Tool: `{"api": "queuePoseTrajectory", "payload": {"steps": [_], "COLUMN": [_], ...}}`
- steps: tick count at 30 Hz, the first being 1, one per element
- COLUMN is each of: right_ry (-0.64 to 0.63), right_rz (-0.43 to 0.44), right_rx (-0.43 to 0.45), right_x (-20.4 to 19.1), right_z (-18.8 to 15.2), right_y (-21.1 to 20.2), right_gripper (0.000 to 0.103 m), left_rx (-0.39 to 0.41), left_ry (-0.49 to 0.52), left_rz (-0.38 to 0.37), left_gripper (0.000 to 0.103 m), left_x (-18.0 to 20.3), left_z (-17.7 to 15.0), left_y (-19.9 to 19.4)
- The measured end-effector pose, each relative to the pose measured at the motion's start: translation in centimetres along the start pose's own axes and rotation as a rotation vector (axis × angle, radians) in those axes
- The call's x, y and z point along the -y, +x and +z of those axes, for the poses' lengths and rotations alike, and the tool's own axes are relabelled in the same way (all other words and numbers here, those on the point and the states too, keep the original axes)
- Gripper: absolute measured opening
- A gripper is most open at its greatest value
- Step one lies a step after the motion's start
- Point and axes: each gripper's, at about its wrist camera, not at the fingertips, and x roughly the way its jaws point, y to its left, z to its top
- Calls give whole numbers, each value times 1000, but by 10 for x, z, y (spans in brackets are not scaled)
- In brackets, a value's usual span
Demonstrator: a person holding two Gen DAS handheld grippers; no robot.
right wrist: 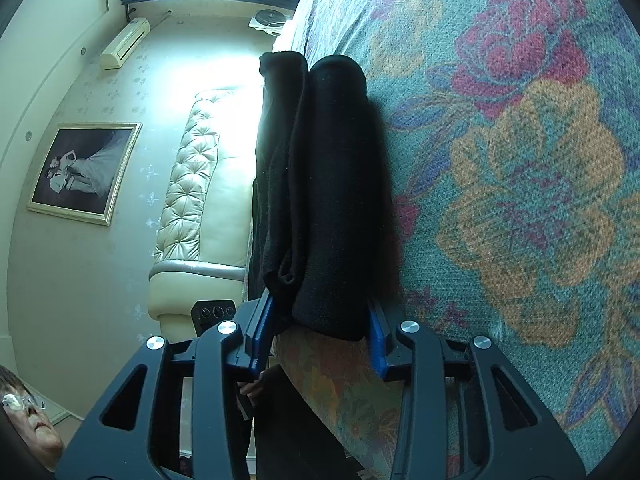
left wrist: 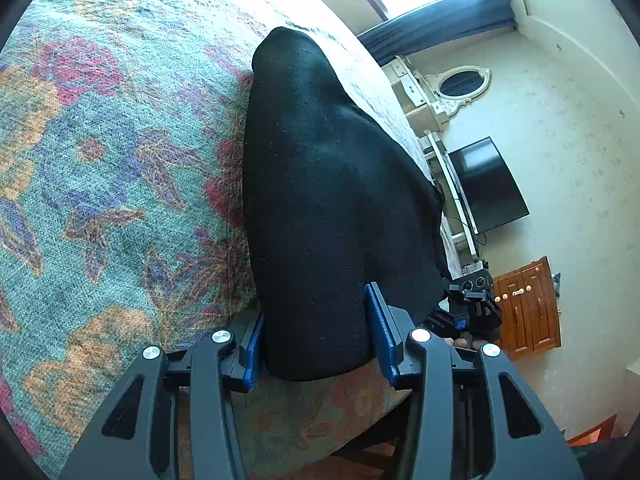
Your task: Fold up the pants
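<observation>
I am seeing the black pants [left wrist: 320, 200] lying folded near the bed's [left wrist: 100, 160] edge, nearly done, left tool [left wrist: 316, 344] and right tool [right wrist: 320, 332] both spread, straddling the bundle unpinched.

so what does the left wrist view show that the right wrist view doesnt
Only the left wrist view shows the dark tv, the oval mirror, the wooden cabinet and the other tongs beyond the pants.

Only the right wrist view shows the tufted headboard, the framed picture and the wall air conditioner.

Both show the folded black pants on the floral bedspread, lying between that view's own blue-padded tongs.
</observation>
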Motion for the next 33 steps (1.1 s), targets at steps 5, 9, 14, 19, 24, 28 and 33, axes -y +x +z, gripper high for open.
{"api": "queuePoseTrajectory", "payload": {"steps": [5,9,14,19,24,28,33], "right_ry": [-97,-92,-143,-187,-154,-102,-113], "right_rz": [-103,-114,-146,-138,-164,-87,-77], "right_rx": [28,75,11,-63,-84,-76,-74], "right_x": [-18,-18,-25,-33,-25,-6,-5], "right_z": [7,30,57,71,76,78,77], "right_y": [-23,-34,-8,22,28,21,21], "right_gripper": [76,85,89,85,42,30,30], "left_rx": [5,14,46,55,130,111,37], "left_ry": [1,5,-10,16,-40,-39,8], "left_rz": [-19,-39,-86,-37,-94,-74,-29], "left_gripper": [45,46,52,55,55,57,57], "left_x": [-3,-9,-17,-16,-27,-29,-23], "left_z": [4,14,30,42,54,53,59], "left_y": [-8,-11,-16,-17,-27,-23,4]}}
